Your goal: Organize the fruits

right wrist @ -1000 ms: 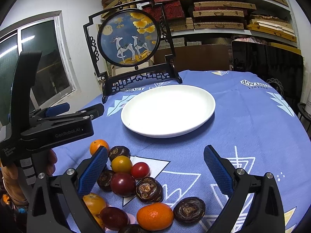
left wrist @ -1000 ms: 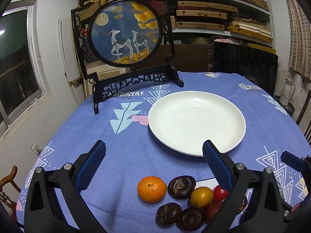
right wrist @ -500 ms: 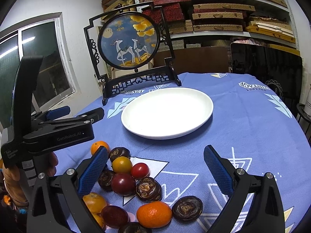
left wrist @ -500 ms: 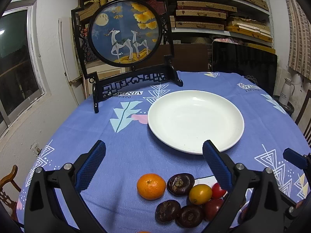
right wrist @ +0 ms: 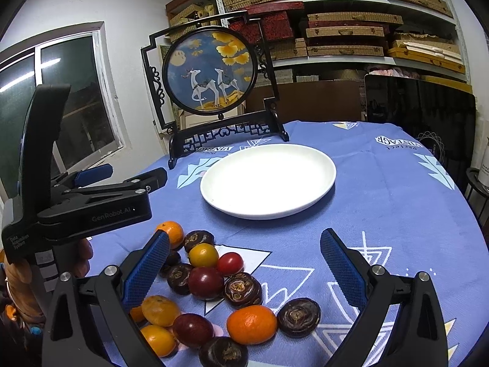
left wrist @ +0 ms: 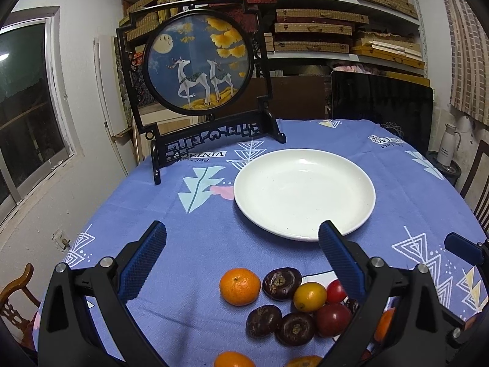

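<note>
A pile of small fruits lies on the blue tablecloth near me: an orange mandarin [left wrist: 240,286], dark brown fruits [left wrist: 281,283], a yellow fruit [left wrist: 309,296] and red ones [right wrist: 229,263]. An empty white plate [left wrist: 305,192] sits beyond the pile, also in the right wrist view [right wrist: 268,181]. My left gripper [left wrist: 243,261] is open and empty, hovering above the mandarin. My right gripper [right wrist: 244,270] is open and empty above the pile, with another mandarin [right wrist: 251,324] below it. The left gripper also shows at the left of the right wrist view [right wrist: 131,180].
A black-framed round deer screen [left wrist: 198,67] stands at the table's far side behind the plate. Shelves of boxes [left wrist: 321,24] fill the back wall. A window [left wrist: 24,116] is at the left, and a dark chair back [left wrist: 382,107] stands beyond the table.
Both grippers have drawn back and risen slightly, so the fruits and the plate sit a little higher in view. Both stay open and nothing was picked up.
</note>
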Demonstrator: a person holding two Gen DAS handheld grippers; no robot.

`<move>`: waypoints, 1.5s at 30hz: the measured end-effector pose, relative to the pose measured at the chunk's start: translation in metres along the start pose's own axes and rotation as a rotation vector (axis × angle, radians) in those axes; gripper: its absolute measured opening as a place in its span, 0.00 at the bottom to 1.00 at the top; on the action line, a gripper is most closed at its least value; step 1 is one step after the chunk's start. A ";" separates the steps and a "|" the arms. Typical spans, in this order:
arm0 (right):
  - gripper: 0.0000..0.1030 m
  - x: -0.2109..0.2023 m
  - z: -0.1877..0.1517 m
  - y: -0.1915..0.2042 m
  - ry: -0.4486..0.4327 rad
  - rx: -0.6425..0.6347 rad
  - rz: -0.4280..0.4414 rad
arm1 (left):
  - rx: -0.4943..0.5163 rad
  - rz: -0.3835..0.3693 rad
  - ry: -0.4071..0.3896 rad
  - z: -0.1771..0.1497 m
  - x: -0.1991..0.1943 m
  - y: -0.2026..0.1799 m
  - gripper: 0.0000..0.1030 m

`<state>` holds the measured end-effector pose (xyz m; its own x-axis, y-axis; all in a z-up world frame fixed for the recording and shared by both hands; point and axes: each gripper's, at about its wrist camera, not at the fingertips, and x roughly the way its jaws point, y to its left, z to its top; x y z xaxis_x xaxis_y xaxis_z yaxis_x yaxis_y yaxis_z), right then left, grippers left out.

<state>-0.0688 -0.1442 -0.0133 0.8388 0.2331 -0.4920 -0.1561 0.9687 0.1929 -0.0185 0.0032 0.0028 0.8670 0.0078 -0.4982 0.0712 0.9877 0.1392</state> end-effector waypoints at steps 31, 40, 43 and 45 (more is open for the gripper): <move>0.41 0.007 -0.074 0.027 0.458 -0.321 0.124 | 0.419 -0.385 0.322 -0.127 -0.040 0.028 0.95; 0.29 0.004 -0.068 0.016 0.472 -0.298 0.139 | 0.341 -0.425 0.416 -0.120 -0.007 0.010 0.59; 0.28 -0.002 -0.063 0.007 0.458 -0.256 0.163 | 0.274 -0.493 0.468 -0.112 -0.004 0.014 0.33; 0.26 -0.005 -0.056 0.005 0.446 -0.244 0.180 | 0.267 -0.481 0.478 -0.109 -0.004 0.014 0.33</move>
<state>-0.1028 -0.1354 -0.0571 0.4930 0.3598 -0.7922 -0.4382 0.8892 0.1312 -0.0750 0.0343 -0.0867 0.4038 -0.2894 -0.8679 0.5609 0.8277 -0.0150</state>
